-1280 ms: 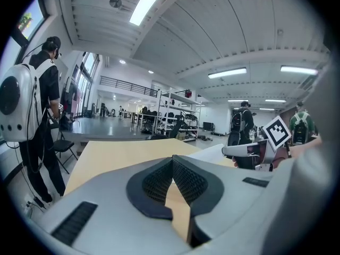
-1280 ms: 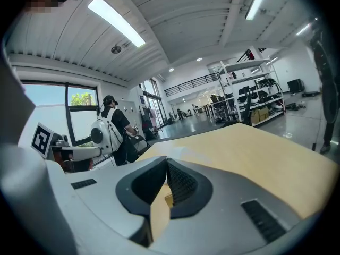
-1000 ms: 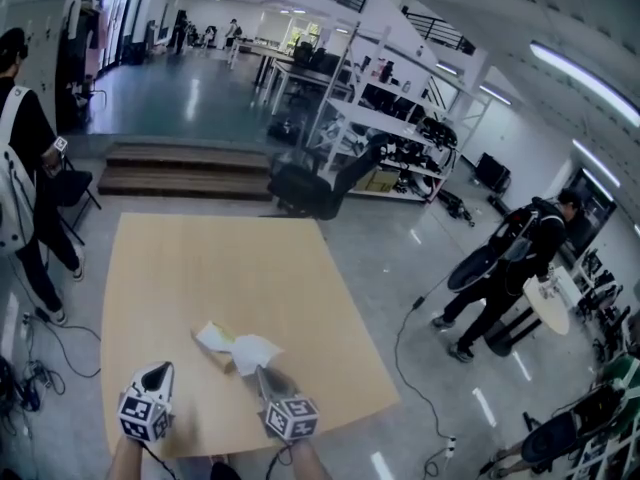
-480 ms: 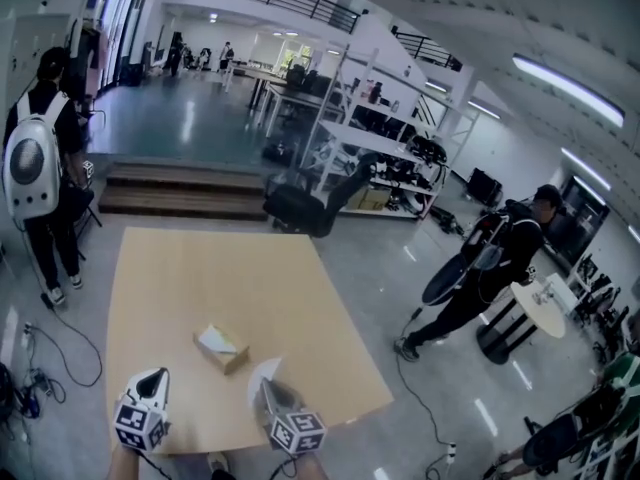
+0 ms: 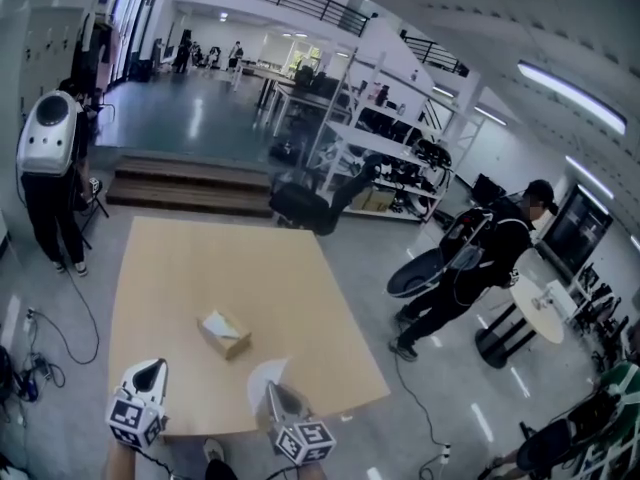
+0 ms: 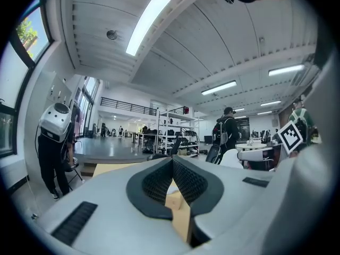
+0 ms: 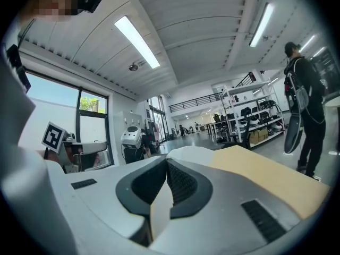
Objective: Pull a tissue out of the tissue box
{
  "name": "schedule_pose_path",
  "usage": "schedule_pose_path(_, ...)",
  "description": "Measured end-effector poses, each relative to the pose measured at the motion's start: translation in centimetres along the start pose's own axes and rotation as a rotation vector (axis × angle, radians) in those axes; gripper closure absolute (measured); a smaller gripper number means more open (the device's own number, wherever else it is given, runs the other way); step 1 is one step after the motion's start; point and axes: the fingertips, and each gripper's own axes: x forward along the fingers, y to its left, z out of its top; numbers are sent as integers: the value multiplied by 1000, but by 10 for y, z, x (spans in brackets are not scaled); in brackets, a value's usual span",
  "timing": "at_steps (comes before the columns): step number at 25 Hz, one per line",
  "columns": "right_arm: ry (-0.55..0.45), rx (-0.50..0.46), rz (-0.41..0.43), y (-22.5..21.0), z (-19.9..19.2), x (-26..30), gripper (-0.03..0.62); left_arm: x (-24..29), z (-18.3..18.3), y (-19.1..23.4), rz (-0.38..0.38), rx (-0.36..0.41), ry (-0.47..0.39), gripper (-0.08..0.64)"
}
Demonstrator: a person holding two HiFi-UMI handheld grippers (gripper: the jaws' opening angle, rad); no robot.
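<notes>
White tissue (image 5: 257,378), pinched in my right hand-held gripper (image 5: 272,390), hung clear of tissue box (image 5: 226,336) — left hand-held gripper (image 5: 150,366) pressed together, empty; release looked next.

The table (image 5: 200,268) is looked down on steeply from head height, the left gripper (image 5: 150,370) and right gripper (image 5: 273,390) shown at the bottom edge. Each gripper view is set close behind its jaws and aimed level. Table and shelving (image 5: 390,143) are shared by all.

Far ahead of the left tongs (image 5: 150,370) and right tongs (image 5: 275,393): wooden steps (image 5: 190,193), white shelves (image 5: 385,148), glossy grey floor (image 5: 190,118); strip lights (image 5: 575,83) overhead.
</notes>
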Motion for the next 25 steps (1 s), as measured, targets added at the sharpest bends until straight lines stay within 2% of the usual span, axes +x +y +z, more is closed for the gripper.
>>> schedule_pose_path(15,-19,-26,24,20,0,-38,587,-40,-7,-17,19,18,18,552)
schedule_pose_path(25,-32,-36,28,30,4,-32,587,-48,-6,-8,25,15,13,552)
